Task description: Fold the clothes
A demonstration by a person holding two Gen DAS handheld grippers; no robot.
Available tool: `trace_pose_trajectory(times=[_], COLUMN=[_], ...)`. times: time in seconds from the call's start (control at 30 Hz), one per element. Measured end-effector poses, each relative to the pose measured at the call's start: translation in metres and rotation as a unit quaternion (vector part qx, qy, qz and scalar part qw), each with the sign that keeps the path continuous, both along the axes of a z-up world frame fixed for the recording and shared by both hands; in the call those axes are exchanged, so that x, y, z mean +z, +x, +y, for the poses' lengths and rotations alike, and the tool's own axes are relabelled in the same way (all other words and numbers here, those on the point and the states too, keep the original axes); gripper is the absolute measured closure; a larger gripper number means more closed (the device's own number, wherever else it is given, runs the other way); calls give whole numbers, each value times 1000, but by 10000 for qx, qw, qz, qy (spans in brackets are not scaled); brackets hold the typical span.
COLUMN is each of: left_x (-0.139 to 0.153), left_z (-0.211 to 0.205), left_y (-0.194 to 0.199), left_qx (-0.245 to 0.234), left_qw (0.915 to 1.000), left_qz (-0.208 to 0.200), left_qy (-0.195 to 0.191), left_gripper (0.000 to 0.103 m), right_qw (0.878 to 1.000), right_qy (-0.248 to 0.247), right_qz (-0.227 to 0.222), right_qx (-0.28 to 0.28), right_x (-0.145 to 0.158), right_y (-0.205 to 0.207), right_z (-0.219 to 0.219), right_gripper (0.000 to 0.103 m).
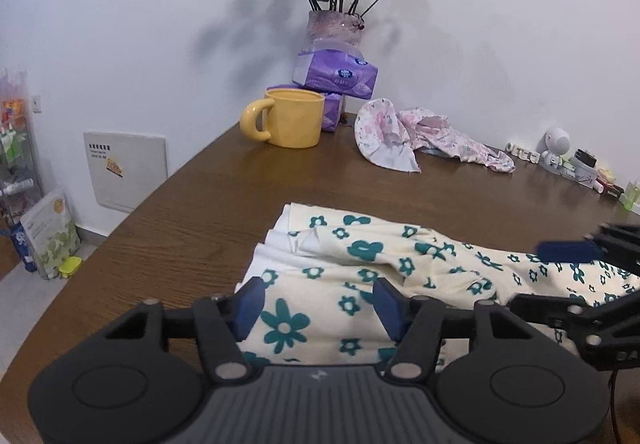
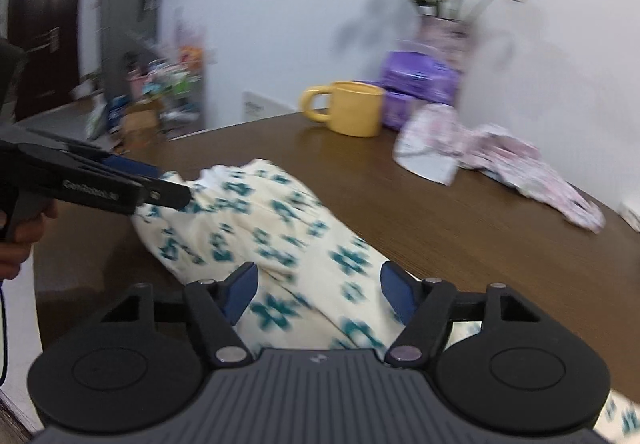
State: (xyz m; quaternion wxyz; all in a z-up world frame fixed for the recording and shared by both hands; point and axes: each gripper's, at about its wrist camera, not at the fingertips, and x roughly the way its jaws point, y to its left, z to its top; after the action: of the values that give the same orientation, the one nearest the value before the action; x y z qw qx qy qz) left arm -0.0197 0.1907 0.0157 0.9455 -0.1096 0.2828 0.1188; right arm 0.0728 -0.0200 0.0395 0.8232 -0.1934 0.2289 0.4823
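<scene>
The cream cotton garment with teal flowers [image 1: 360, 284] is stretched on the brown wooden table [image 1: 192, 212] from 9 to 3 o'clock, under both the left gripper [image 1: 316, 308] and right gripper [image 2: 316, 296], each gaping over cloth, nothing pinched yet.

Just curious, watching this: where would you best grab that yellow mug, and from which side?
A judgement: take the yellow mug by its thick loop handle, coming from its left side in the left wrist view. It stands upright with the handle jutting that way, clear of the purple tissue packs behind.

Bright, even light; left view sharp, right view motion-blurred, edges bowed.
</scene>
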Motion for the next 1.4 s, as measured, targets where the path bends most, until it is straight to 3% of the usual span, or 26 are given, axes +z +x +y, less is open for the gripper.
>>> trace_pose_trajectory(times=[0.13,0.2,0.27,0.43,0.53,0.57,0.6,0.67,0.93,0.97,1.0,1.07,1.1,1.17,1.27,1.37,1.4], left_x=[-7,-10,-13,-14,-6,-3,0,3,0,-1,-2,-4,-5,-7,-8,-10,-10], left_z=[9,11,12,18,26,27,29,32,33,34,35,36,38,40,39,39,39], left_y=[6,8,10,14,4,0,-5,-12,-27,-27,-27,-27,-25,-20,-13,-9,-7], left_qx=[-60,-95,-141,-145,-77,-27,27,66,-65,-78,-91,-117,-123,-135,-185,-270,-292], left_qw=[9999,9999,9998,9998,9997,9998,9999,9999,9998,9997,9997,9996,9995,9995,9996,9994,9994], left_qz=[47,84,106,73,-62,-89,-111,-101,67,81,95,124,125,121,108,111,115], left_qy=[-114,-88,-68,-115,-206,-165,-117,-114,-203,-212,-221,-239,-252,-249,-189,-164,-161], left_gripper=[57,62,67,70,70,70,70,70,63,63,63,63,63,63,63,63,63], right_qw=[9995,9991,9987,9978,9982,9980,9973,9951,9839,9839,9837,9838,9838,9840,9845,9864,9866], right_qy=[-143,-225,-317,-504,-279,-176,-126,-204,-757,-821,-865,-795,-778,-753,-697,-566,-596], right_qz=[79,97,112,47,99,99,71,-94,-476,-357,-194,143,244,371,445,212,164], right_qx=[271,351,381,435,514,592,714,968,1550,1546,1563,1599,1596,1571,1545,1531,1508], right_x=[-5,-8,-13,-21,-11,-6,-2,-1,-15,-17,-19,-19,-19,-18,-16,-6,-6], right_y=[3,4,4,0,0,-1,-3,-8,-15,-12,-9,-3,-2,1,4,4,7], right_z=[27,36,41,44,42,41,43,52,105,110,113,115,115,116,115,112,115], right_gripper=[46,59,65,67,62,53,37,26,27,36,52,66,72,74,69,37,34])
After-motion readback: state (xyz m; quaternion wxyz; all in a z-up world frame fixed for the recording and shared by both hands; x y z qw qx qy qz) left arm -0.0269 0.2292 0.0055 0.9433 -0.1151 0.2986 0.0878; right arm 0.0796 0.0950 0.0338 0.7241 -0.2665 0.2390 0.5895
